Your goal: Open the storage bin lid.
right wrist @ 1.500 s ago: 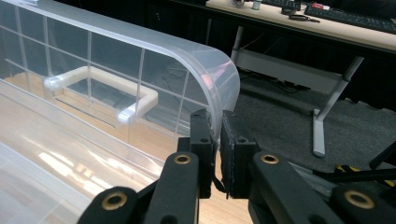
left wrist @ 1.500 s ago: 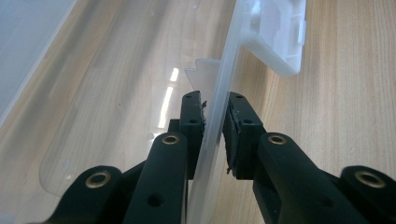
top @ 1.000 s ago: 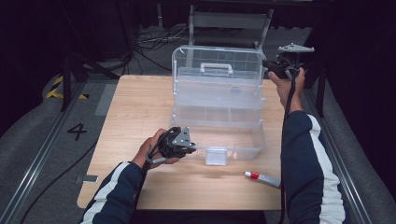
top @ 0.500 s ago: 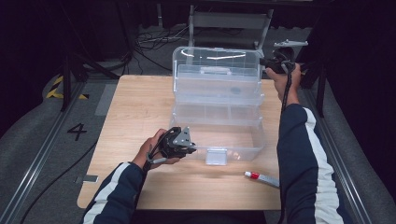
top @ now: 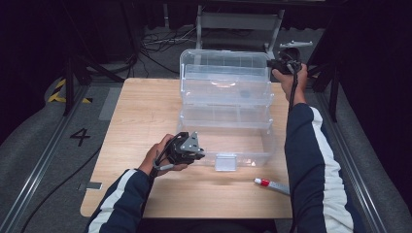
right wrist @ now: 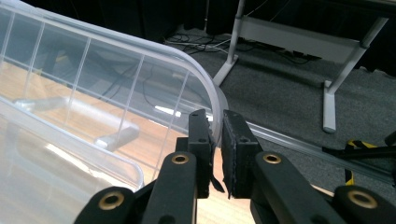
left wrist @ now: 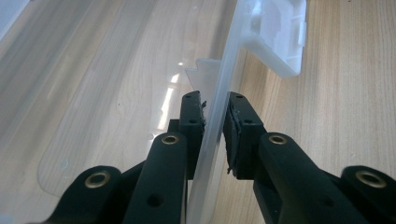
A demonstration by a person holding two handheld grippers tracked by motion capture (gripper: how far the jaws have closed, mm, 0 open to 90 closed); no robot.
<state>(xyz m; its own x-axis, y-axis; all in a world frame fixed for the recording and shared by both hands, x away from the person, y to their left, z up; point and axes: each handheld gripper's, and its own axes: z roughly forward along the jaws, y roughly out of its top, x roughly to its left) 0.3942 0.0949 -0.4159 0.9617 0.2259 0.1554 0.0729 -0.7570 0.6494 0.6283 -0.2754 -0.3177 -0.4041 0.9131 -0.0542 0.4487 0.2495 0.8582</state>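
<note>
A: Where is the clear plastic storage box [top: 226, 114] in the high view?

B: Middle of the frame, on the wooden bench [top: 131, 121]. It is a tiered organiser, fanned open: the base tray sits lowest in the frame, two trays step up behind it, and the ribbed lid [top: 224, 58] stands at the top centre.

A: And the left tool [top: 193, 151]?

B: Lower centre of the high view, at the near left corner of the base tray. In the left gripper view the left tool's [left wrist: 215, 123] jaws are clamped on the tray's thin front wall [left wrist: 219, 98], one pad on each side. The box's white latch [left wrist: 275, 35] hangs on that wall at the upper right of that frame.

A: The right tool [top: 272, 63]?

B: Upper right of the high view, at the lid's right end. In the right gripper view the right tool [right wrist: 217, 140] has the lid's curved rim [right wrist: 205, 88] running down between its jaws, which stand almost together, pinching the edge. The box's handle [right wrist: 112, 135] shows through the clear plastic at the left of that frame.

A: Anything else on the bench?

B: A small tube with a red cap [top: 271, 184] lies at the lower right of the high view, apart from the box, beside the person's right sleeve [top: 311, 165].
</note>
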